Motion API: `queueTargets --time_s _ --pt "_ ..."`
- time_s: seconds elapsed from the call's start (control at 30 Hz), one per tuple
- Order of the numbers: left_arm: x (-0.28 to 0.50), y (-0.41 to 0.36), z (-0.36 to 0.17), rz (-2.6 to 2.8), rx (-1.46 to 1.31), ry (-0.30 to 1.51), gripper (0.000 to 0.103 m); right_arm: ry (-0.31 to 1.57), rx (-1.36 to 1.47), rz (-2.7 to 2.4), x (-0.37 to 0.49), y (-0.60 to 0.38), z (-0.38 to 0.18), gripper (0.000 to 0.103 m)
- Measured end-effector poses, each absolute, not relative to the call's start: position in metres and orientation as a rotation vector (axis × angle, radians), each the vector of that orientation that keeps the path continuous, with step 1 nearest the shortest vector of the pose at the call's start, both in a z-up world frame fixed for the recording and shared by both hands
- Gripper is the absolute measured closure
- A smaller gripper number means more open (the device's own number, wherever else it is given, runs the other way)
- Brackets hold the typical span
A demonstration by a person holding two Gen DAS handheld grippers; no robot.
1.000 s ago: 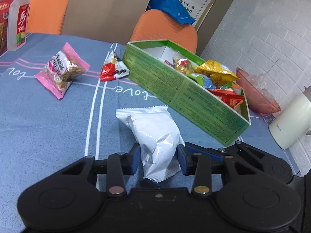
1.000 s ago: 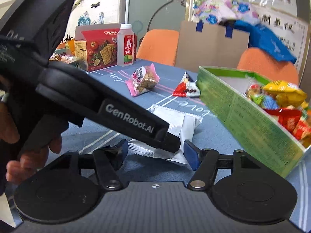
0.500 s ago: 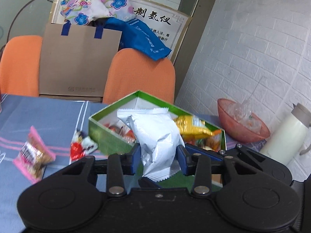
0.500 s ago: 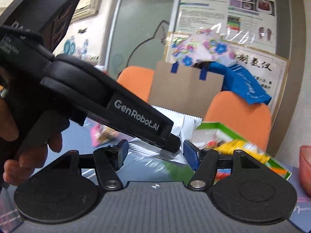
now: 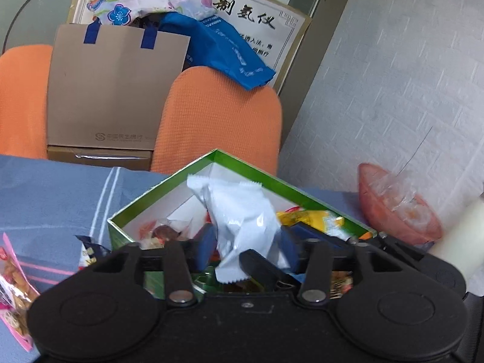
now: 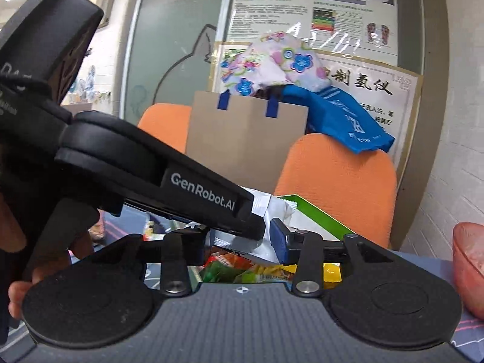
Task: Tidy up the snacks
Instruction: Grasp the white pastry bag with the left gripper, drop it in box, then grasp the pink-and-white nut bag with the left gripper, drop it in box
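The left gripper [image 5: 246, 246], jaws opening, lets go the crinkly white foil packet [image 5: 242, 220] above the green cardboard box [image 5: 169, 181]; the right gripper [image 6: 239, 242], closing at three o'clock, perhaps snags it.

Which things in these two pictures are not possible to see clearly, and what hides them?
- Box floor, left view: hidden by the white packet and the left gripper body.
- Pink packet, left view: cut off by the left edge, blurred.
- White jug, left view: blurred, cut by the right edge.
- Right gripper, left pad, right view: hidden behind the other gripper's finger.
- Pink bowl, right view: cut by the right edge.
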State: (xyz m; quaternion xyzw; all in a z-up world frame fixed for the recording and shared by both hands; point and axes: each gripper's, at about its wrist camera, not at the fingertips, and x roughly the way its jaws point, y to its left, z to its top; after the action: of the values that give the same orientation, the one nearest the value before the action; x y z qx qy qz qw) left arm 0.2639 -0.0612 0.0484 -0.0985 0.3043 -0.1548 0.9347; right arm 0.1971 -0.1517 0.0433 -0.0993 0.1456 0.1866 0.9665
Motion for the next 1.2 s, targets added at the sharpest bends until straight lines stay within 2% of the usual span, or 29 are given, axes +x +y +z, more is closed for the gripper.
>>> queueTargets --time_s 0.03,0.07,0.17,0.57,1.2 --pt "0.263 -0.061 0.047 -0.283 -0.182 0.624 0.000 0.326 -0.235 0.352 0.201 -0.148 0.038 0.011" --pt "0.258 -0.059 0.046 -0.257 -0.167 0.598 0.000 0.350 -0.262 0.334 0.203 -0.145 0.033 0.000" --pt "0.243 -0.049 0.047 -0.225 -0.154 0.544 0.000 0.322 -0.272 0.361 0.192 -0.147 0.025 0.000" --pt "0.194 -0.007 0.052 -0.121 -0.121 0.511 0.000 0.218 -0.236 0.394 0.149 -0.125 0.034 0.000" --pt "0.207 0.083 0.009 0.072 -0.156 0.572 0.000 0.410 -0.241 0.591 0.127 -0.063 0.010 0.000"
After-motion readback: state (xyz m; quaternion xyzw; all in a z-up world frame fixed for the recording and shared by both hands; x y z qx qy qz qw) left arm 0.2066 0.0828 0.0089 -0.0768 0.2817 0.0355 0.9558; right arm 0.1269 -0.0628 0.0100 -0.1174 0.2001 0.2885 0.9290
